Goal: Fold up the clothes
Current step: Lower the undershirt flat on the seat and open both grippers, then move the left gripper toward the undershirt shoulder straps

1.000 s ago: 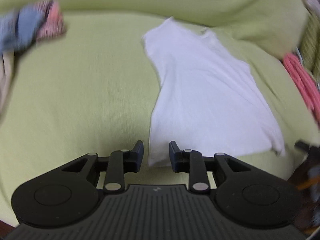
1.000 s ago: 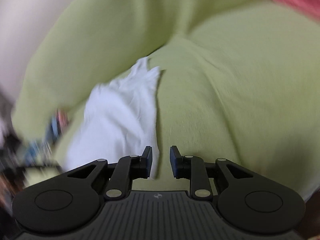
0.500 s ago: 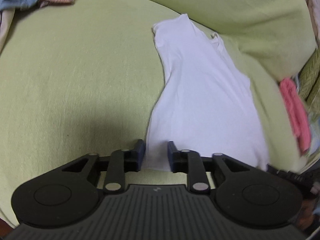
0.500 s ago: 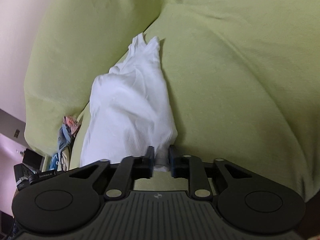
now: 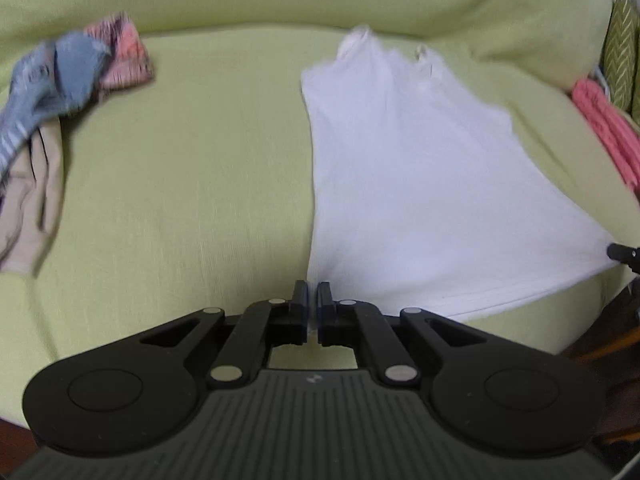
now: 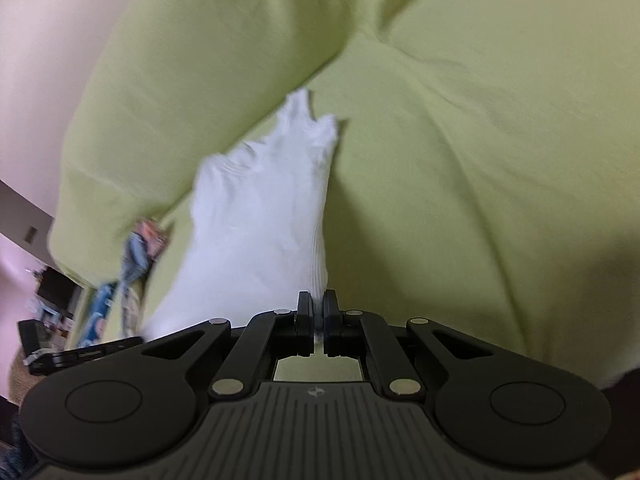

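A white sleeveless top [image 5: 408, 184] lies spread on the green sofa seat [image 5: 180, 184], straps toward the backrest and hem toward me. My left gripper [image 5: 313, 294] pinches the hem's left corner, its jaws closing tight with cloth between the pads. In the right wrist view the same top [image 6: 260, 220] runs away from my right gripper [image 6: 318, 302], whose jaws are closing tight on the hem's other corner. The right gripper's tip [image 5: 622, 254] shows at the stretched right corner in the left wrist view. The hem is pulled taut between the two.
A pile of blue, pink and beige clothes [image 5: 60, 88] lies at the seat's left end. A pink knitted piece [image 5: 600, 132] and a patterned cushion [image 5: 622, 48] sit at the right. The green backrest [image 6: 208, 60] rises behind.
Both grippers went from open beside the hem to shut on its corners. The hem has lifted slightly and is stretched between them.
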Motion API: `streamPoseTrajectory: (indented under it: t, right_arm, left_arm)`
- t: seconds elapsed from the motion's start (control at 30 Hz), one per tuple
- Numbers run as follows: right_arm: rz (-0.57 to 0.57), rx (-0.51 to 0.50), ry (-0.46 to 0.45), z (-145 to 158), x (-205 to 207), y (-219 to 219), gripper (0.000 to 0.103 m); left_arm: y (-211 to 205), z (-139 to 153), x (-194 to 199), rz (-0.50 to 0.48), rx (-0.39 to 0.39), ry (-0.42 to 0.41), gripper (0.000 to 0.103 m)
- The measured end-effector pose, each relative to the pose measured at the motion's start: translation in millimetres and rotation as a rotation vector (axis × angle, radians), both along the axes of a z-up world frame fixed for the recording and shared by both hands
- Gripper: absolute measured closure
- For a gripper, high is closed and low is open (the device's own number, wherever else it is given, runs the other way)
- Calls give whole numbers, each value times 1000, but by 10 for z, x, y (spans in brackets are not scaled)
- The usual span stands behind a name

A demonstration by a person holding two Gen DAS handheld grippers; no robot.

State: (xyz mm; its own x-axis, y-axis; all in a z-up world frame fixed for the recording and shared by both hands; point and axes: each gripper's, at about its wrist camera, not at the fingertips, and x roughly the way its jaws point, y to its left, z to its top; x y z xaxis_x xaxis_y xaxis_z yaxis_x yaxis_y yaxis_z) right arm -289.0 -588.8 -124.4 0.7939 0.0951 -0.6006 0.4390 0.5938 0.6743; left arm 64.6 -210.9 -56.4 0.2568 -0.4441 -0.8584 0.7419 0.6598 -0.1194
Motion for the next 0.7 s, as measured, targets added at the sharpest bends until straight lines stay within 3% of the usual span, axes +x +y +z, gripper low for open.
streamPoseTrajectory:
  t: [0.07,0.23,0.43,0.53,0.6,0.63,0.67,0.7]
  right_arm:
    - [6,9,47,-108,22,6,99]
    - [35,-6,34,-93,-22,118,99]
    - [61,-33,101,-198,-6,190,99]
    - [66,-76,128,-248,37,251,99]
    - [77,-100,131,-190,72,276,87]
    - [83,-110,133,-160,90,288,71]
    - [99,-115,141,-106,107,286,44]
    - [90,-154,163,-23,114,291,32]
  left_arm:
    - [-3,-111,-46,-3,27,5,101]
    - [70,-160,-187,-18,42,-26,101]
    - [106,-262,-203,1,71,-20,100]
    - [20,-282,-260,-34,102,-63,101]
    - [4,-235,-230,-49,118,-47,96]
    - [7,-198,-202,-51,118,-32,95]
    - [38,-121,-148,-42,100,-5,95]
    - [76,-24,-92,-32,76,6,95]
